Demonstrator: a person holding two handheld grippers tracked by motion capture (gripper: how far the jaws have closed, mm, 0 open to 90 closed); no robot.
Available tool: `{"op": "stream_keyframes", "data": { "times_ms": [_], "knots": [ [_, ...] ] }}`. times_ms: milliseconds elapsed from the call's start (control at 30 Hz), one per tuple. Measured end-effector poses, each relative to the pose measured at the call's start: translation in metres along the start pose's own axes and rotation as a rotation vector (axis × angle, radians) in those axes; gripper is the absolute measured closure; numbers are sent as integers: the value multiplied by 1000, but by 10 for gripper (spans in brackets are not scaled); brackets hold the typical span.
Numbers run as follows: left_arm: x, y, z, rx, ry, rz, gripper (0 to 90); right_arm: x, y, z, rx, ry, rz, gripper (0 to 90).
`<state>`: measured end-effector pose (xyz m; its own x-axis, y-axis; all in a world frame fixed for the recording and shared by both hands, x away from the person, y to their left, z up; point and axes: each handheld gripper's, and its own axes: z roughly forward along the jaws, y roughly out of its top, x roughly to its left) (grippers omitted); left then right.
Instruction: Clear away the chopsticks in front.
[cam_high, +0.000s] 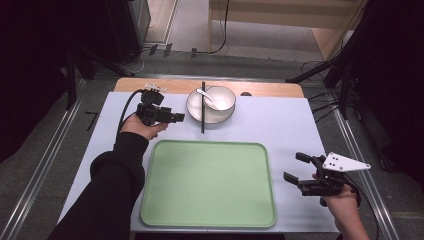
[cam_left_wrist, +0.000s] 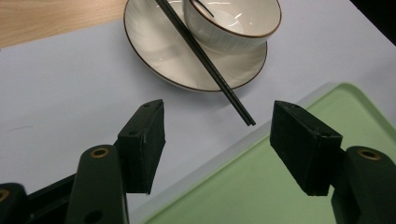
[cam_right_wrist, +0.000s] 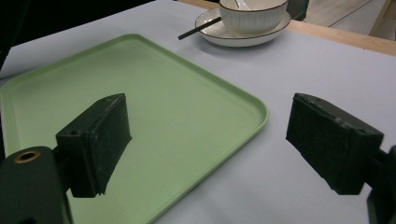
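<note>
The bowl (cam_left_wrist: 232, 21) runs off the top edge in the left gripper view, its spoon (cam_left_wrist: 201, 8) barely peeking in. From overhead the chopsticks (cam_high: 202, 107) merge into one dark line, and the tray (cam_right_wrist: 140, 116) is cropped at the right gripper view's lower edge.

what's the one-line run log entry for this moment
left gripper: open, beside plate | right gripper: open, right of tray | chopsticks: across plate | bowl: on plate
</note>
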<state>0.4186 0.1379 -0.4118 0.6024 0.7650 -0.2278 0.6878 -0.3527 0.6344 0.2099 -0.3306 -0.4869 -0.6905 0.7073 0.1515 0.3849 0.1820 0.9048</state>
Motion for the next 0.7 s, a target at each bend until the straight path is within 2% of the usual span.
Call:
{"op": "stream_keyframes", "data": {
  "times_ms": [167, 200, 233, 267, 333, 500, 567, 700],
  "knots": [
    [-2, 12, 12, 9, 21, 0, 376, 0, 1, 0, -1, 2, -2, 144],
    [-2, 14, 16, 11, 17, -2, 415, 0, 1, 1, -1, 3, -1, 144],
    [-3, 18, 23, 11, 24, -1, 423, 0, 1, 1, -2, 3, -4, 143],
    [-3, 18, 23, 11, 24, -1, 425, 0, 1, 1, -2, 3, -4, 143],
    [-6, 23, 35, 33, 46, 2, 435, -1, 1, 1, -1, -2, -6, 143],
    [-7, 27, 51, 45, 57, -18, 427, 0, 1, 0, -7, 1, -1, 143],
    [-7, 29, 58, 35, 67, -35, 427, 0, 1, 0, -8, 0, 0, 144],
    [-7, 29, 74, 48, 91, -41, 443, 0, 2, 0, -6, 4, -9, 144]
  ]
}}
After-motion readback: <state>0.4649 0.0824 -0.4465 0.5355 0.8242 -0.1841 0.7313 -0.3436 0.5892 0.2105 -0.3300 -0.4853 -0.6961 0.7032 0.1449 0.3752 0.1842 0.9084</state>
